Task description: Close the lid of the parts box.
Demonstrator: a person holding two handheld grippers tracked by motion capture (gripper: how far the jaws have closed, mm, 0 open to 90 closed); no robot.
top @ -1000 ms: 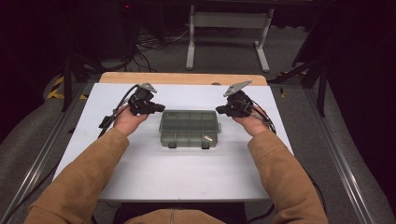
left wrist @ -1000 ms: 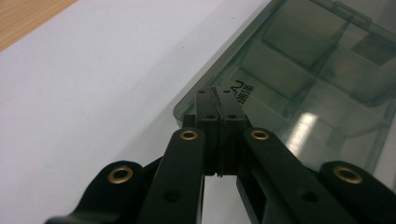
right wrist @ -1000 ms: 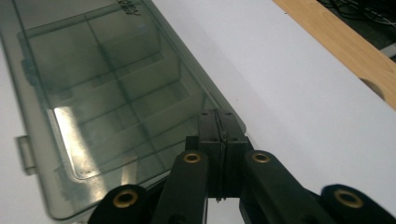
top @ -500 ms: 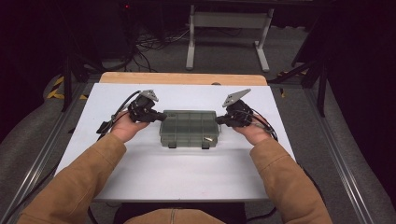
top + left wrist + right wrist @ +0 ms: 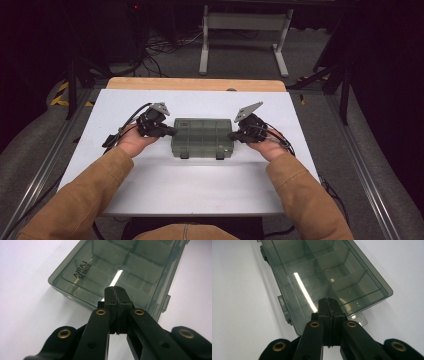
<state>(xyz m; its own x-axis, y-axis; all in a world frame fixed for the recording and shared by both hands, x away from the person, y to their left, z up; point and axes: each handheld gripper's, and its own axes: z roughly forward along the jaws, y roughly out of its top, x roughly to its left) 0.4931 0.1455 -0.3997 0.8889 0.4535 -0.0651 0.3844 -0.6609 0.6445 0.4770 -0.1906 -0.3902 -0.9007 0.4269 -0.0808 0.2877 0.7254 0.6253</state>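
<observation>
Two brown sleeves [image 5: 85, 195] reach over the white table [image 5: 200, 185]. Each hand holds black tongs. The left tongs [image 5: 172, 133] and the right tongs [image 5: 231, 135] are both closed tight, holding nothing. Between them, in the middle of the table, lies a flat, see-through grey plastic box [image 5: 202, 136] with little compartments. It looks light, hard and slippery. Its short ends seem best to press.

- Compartment box [image 5: 202, 136]: smoky grey-green, see-through plastic; dark lettering printed on the lid, with pale streaks of reflected light across it.
- Left gripper [image 5: 116, 296]: black jaws and body, brass-coloured rivets; a grey plate on top.
- Right gripper [image 5: 329, 305]: black too, with the same brass-coloured rivets and grey plate.
- Table [image 5: 200, 185]: plain white top, with a light wood strip along the far edge.
- Sleeves [image 5: 75, 200]: tan-brown.
- Floor [image 5: 380, 165]: grey.
</observation>
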